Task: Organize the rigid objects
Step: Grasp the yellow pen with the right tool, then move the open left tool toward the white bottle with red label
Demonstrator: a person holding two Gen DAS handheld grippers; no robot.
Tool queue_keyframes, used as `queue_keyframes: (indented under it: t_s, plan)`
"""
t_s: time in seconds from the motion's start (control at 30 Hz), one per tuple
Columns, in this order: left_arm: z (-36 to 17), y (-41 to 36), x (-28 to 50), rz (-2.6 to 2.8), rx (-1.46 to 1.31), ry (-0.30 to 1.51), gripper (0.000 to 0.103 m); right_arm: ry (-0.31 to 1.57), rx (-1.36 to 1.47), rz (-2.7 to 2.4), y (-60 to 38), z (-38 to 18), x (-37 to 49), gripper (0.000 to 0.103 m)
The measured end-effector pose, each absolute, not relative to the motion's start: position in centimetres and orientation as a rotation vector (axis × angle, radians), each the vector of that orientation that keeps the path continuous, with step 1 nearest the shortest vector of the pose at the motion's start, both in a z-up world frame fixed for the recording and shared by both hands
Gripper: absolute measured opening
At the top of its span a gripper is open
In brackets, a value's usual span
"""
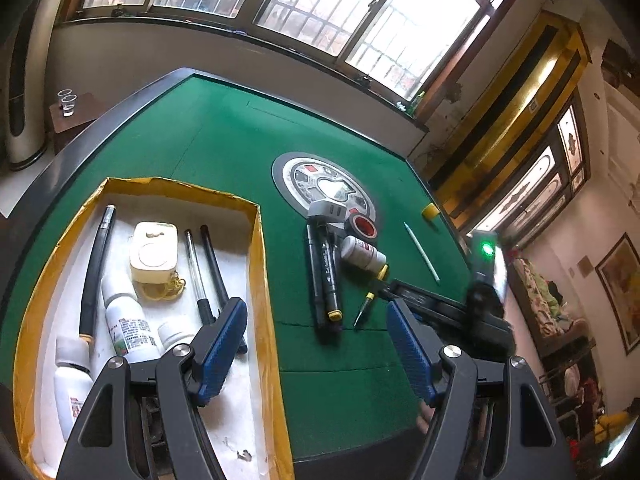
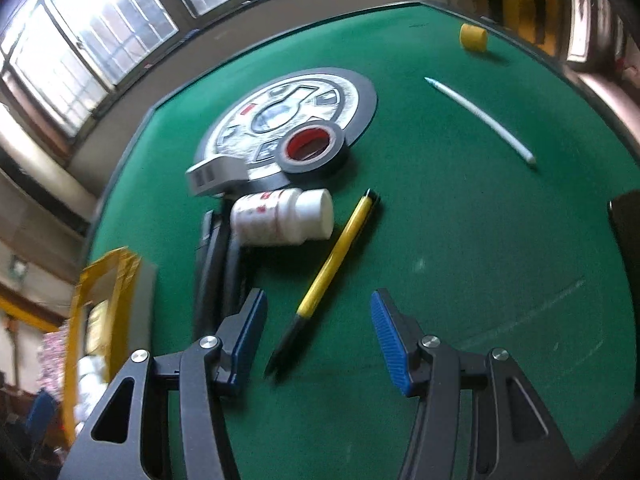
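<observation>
A yellow-rimmed white box [image 1: 260, 264] on the green table holds bottles, pens and a cream case. My left gripper [image 1: 316, 320] is open over the box's right wall, nothing between its fingers. On the felt lie black markers [image 1: 326, 276], a white pill bottle [image 1: 362, 254], black tape [image 1: 360, 226], a grey device [image 1: 328, 210], a yellow-black pen [image 1: 370, 300], a white pen [image 1: 422, 252] and a yellow cap [image 1: 431, 211]. My right gripper [image 2: 318, 320] is open just above the yellow-black pen [image 2: 336, 264], whose dark tip lies between the fingers. The pill bottle [image 2: 284, 216] and tape [image 2: 312, 150] lie beyond.
A round grey panel [image 1: 320, 184] sits in the table's middle. The right gripper's body [image 1: 460, 304] with a green light reaches in from the right. Windows run behind the table. The white pen [image 2: 480, 118] and yellow cap [image 2: 473, 38] lie far right.
</observation>
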State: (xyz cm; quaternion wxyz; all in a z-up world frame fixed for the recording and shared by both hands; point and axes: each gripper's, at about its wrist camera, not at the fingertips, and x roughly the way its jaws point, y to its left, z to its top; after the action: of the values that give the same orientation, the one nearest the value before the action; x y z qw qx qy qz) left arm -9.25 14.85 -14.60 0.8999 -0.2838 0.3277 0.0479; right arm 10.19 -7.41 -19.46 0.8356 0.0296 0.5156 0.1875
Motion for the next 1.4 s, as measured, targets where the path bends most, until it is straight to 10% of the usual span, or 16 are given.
queue_keyframes:
  t_s: [0.3,0.53,1.4]
  plan:
    - [-14.7,14.8,-8.5,0.098,-0.579,0.740,0.075,1.043,-0.132,0.269,-4.2,-20.6,10.2,0.048]
    - [-13.6,11.7,-7.0,0.098,-0.504,0.761,0.075,1.017,-0.142,0.319,-7.6,-20.3,9.1,0.009]
    - [-13.5,6.2,4.4,-0.074,-0.275,0.975,0.075,1.095,0.115,0.600,-17.2,-20.7,6.7,0.009]
